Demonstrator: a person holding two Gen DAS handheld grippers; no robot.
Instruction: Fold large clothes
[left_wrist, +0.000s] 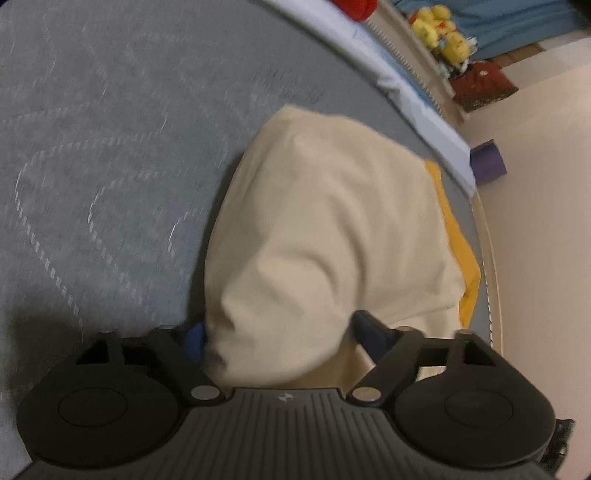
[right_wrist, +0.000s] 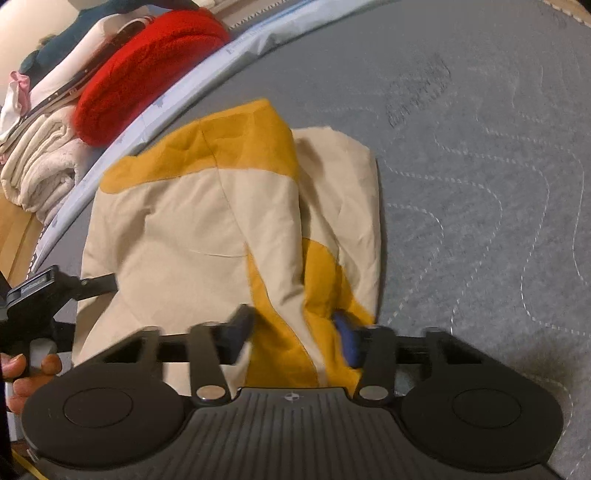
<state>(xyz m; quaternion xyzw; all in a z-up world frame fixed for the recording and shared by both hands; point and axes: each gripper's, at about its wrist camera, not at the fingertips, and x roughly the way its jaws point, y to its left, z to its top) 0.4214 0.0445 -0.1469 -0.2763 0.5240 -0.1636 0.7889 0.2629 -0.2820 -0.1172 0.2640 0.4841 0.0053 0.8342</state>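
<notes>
A cream and mustard-yellow garment (right_wrist: 207, 225) lies partly folded on a grey quilted mattress (right_wrist: 480, 166), near its edge. In the left wrist view the cream cloth (left_wrist: 332, 229) bulges between the two fingers of my left gripper (left_wrist: 280, 336), which stand wide apart around the bunched fabric. My right gripper (right_wrist: 295, 328) also has its fingers apart, with a cream and yellow fold lying between them. The left gripper's body (right_wrist: 33, 295) and the hand holding it show at the left edge of the right wrist view.
Folded cream towels (right_wrist: 40, 166) and a red knit item (right_wrist: 147, 70) are stacked beside the mattress. Yellow plush toys (left_wrist: 439, 33), a dark red bag (left_wrist: 484, 85) and a purple block (left_wrist: 489, 162) sit on the floor past the mattress edge (left_wrist: 417, 99).
</notes>
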